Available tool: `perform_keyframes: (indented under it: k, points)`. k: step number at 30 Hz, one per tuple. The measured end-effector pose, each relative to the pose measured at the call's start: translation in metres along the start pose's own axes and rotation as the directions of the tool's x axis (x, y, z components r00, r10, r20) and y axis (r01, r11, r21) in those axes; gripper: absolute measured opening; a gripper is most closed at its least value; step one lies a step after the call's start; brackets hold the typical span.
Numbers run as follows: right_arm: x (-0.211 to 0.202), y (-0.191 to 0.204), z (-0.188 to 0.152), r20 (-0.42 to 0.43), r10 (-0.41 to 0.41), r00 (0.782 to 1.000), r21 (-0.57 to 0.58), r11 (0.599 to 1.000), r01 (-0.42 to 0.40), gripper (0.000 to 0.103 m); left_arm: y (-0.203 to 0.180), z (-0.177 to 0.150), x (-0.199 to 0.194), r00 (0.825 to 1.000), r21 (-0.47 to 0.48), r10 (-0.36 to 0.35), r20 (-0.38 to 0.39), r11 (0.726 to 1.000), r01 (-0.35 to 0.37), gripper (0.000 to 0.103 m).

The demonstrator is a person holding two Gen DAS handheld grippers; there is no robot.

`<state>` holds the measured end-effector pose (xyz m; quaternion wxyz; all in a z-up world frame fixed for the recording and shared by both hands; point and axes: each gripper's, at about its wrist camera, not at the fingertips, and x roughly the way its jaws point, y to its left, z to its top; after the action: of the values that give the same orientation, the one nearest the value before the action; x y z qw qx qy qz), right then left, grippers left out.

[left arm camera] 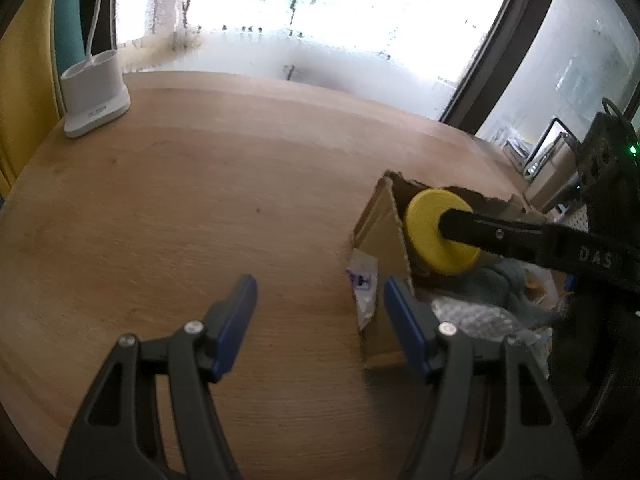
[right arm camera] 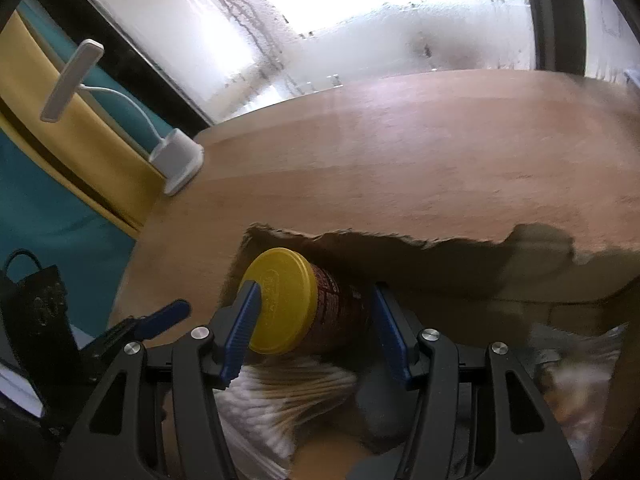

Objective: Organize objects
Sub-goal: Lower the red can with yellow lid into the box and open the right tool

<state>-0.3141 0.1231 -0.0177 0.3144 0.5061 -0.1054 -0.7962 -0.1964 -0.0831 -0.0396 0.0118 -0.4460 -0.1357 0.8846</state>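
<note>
A jar with a yellow lid (right arm camera: 280,300) and a dark red label lies on its side inside a torn cardboard box (right arm camera: 440,268). My right gripper (right arm camera: 316,328) is shut on the jar end to end, one pad on the lid and one at its base. In the left wrist view the yellow lid (left arm camera: 436,236) shows inside the box (left arm camera: 380,232) with a right finger (left arm camera: 500,236) on it. My left gripper (left arm camera: 320,320) is open and empty over the wooden table (left arm camera: 180,208), just left of the box.
The box also holds a bundle of cotton swabs (right arm camera: 288,396), bubble wrap (left arm camera: 476,316) and grey items. A white lamp base (left arm camera: 96,92) stands at the table's far left corner. A window runs behind the table. Dark equipment (left arm camera: 604,152) sits at the right.
</note>
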Motion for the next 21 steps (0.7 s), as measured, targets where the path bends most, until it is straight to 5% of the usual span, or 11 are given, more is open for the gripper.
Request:
perform_keyframes:
  k: [11,21]
  points:
    - [-0.016,0.005,-0.002,0.022,-0.091,0.996,-0.065,0.994,0.092,0.059,-0.002,0.0,0.0,1.0,-0.001,0.013,0.002,1.0,-0.013,0.067]
    - [0.007,0.001,-0.005,-0.061,0.087,0.994,0.019,0.996,-0.086,0.059,-0.001,0.001,-0.002,1.0,0.002,0.026,0.009,1.0,-0.026,0.067]
